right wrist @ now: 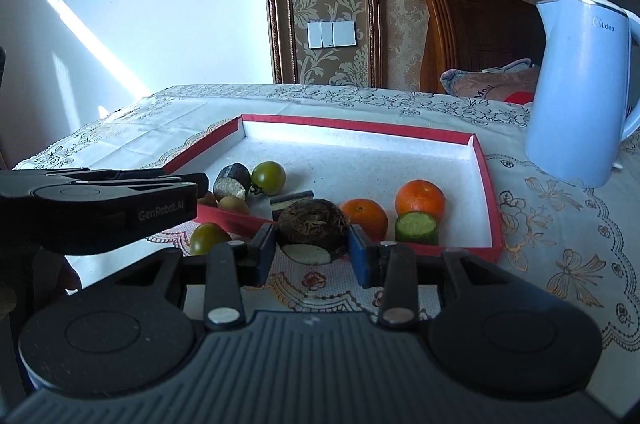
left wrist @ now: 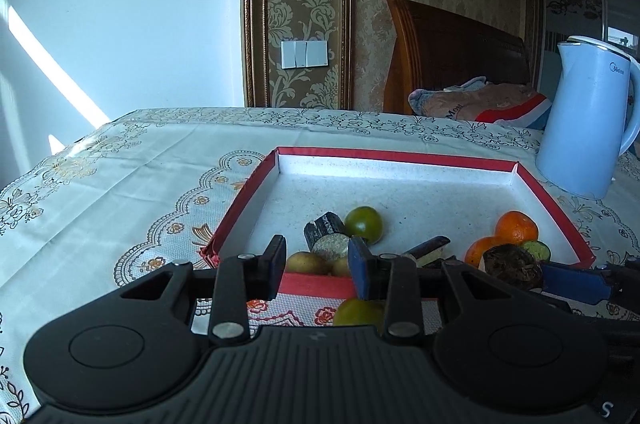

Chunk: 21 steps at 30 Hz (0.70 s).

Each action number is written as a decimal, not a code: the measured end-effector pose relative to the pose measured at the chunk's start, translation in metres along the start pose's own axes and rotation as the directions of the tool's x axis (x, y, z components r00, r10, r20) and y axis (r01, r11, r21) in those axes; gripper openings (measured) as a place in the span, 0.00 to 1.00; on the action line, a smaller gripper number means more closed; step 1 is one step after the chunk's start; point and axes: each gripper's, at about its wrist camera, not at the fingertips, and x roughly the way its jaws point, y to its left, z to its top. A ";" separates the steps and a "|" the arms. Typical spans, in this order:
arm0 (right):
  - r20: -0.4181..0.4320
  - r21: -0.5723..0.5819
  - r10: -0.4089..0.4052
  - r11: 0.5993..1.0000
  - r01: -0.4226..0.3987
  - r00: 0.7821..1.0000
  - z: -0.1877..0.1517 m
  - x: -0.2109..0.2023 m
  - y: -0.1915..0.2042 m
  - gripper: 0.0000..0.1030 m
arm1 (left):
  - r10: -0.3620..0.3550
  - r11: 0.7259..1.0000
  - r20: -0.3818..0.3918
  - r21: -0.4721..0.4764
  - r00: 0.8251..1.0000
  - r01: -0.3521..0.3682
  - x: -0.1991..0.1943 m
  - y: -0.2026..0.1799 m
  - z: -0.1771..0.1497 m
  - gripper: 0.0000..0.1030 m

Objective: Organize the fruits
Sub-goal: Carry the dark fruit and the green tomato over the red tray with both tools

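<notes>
A red tray (left wrist: pixel 394 155) with a white floor holds a green tomato (left wrist: pixel 363 224), a dark cut chunk (left wrist: pixel 326 238), two yellowish fruits (left wrist: pixel 306 262), two oranges (left wrist: pixel 516 227) and a cucumber piece (left wrist: pixel 536 250). My right gripper (right wrist: pixel 313 245) is shut on a dark brown, rough round root (right wrist: pixel 312 222) with a pale cut face, just over the tray's near wall (right wrist: pixel 232 220). My left gripper (left wrist: pixel 318 266) hovers at the tray's near left corner, its jaws a narrow gap apart with nothing between them. A second green tomato (right wrist: pixel 208 238) lies on the cloth below it.
A light blue kettle (right wrist: pixel 580 88) stands on the tablecloth (left wrist: pixel 140 184) right of the tray. Behind the table are a wooden headboard (left wrist: pixel 452 60) with folded bedding (left wrist: pixel 480 102) and a wall with switches (left wrist: pixel 304 53). The tray's far half shows bare white floor.
</notes>
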 end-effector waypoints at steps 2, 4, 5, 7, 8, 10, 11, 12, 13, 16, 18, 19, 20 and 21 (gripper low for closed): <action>0.009 -0.004 -0.002 1.000 0.002 1.000 0.006 0.002 -0.001 0.36 | 0.005 1.000 0.004 -0.001 1.000 -0.005 0.003 0.000 0.005 0.33; 0.018 -0.009 -0.011 1.000 0.011 1.000 0.011 0.005 -0.002 0.36 | 0.011 1.000 0.004 -0.008 1.000 -0.011 0.006 0.000 0.010 0.33; 0.019 -0.011 -0.014 1.000 0.014 1.000 0.015 0.007 -0.003 0.36 | 0.012 1.000 -0.001 -0.012 1.000 -0.012 0.009 0.000 0.013 0.33; 0.022 -0.014 -0.019 1.000 0.019 1.000 0.019 0.010 -0.005 0.36 | 0.017 1.000 -0.006 -0.018 1.000 -0.017 0.015 0.000 0.016 0.33; 0.023 -0.014 -0.022 1.000 0.023 0.999 0.022 0.013 -0.007 0.36 | 0.022 1.000 -0.008 -0.020 1.000 -0.022 0.018 0.000 0.018 0.33; 0.024 -0.012 -0.027 1.000 0.027 0.999 0.025 0.017 -0.009 0.36 | 0.030 0.999 -0.009 -0.023 1.000 -0.030 0.023 -0.001 0.020 0.33; 0.023 -0.009 -0.027 1.000 0.027 0.999 0.026 0.019 -0.010 0.36 | 0.031 0.999 -0.010 -0.024 0.999 -0.031 0.026 -0.002 0.022 0.33; 0.020 -0.006 -0.026 1.000 0.026 0.999 0.028 0.023 -0.011 0.36 | 0.032 0.999 -0.009 -0.023 0.999 -0.032 0.029 -0.003 0.022 0.32; 0.017 -0.004 -0.028 1.000 0.028 0.999 0.029 0.026 -0.012 0.36 | 0.032 0.999 -0.009 -0.022 0.999 -0.032 0.031 -0.004 0.023 0.32; 0.010 0.002 -0.039 0.999 0.039 0.999 0.030 0.037 -0.014 0.36 | 0.024 0.999 -0.011 -0.021 1.000 -0.024 0.039 -0.008 0.025 0.33; 0.000 0.011 -0.038 0.999 0.038 0.999 0.031 0.044 -0.017 0.36 | 0.022 1.000 -0.012 -0.014 1.000 -0.022 0.043 -0.010 0.027 0.33; -0.003 0.011 -0.040 0.999 0.040 0.999 0.031 0.046 -0.018 0.36 | 0.025 1.000 -0.014 -0.007 1.000 -0.025 0.046 -0.012 0.027 0.33; -0.004 0.010 -0.045 0.999 0.045 0.999 0.030 0.048 -0.019 0.36 | 0.026 1.000 -0.018 -0.005 1.000 -0.026 0.049 -0.012 0.027 0.33; -0.008 0.011 -0.047 0.999 0.047 0.999 0.030 0.051 -0.020 0.36 | 0.023 1.000 -0.025 -0.005 0.999 -0.024 0.052 -0.013 0.027 0.33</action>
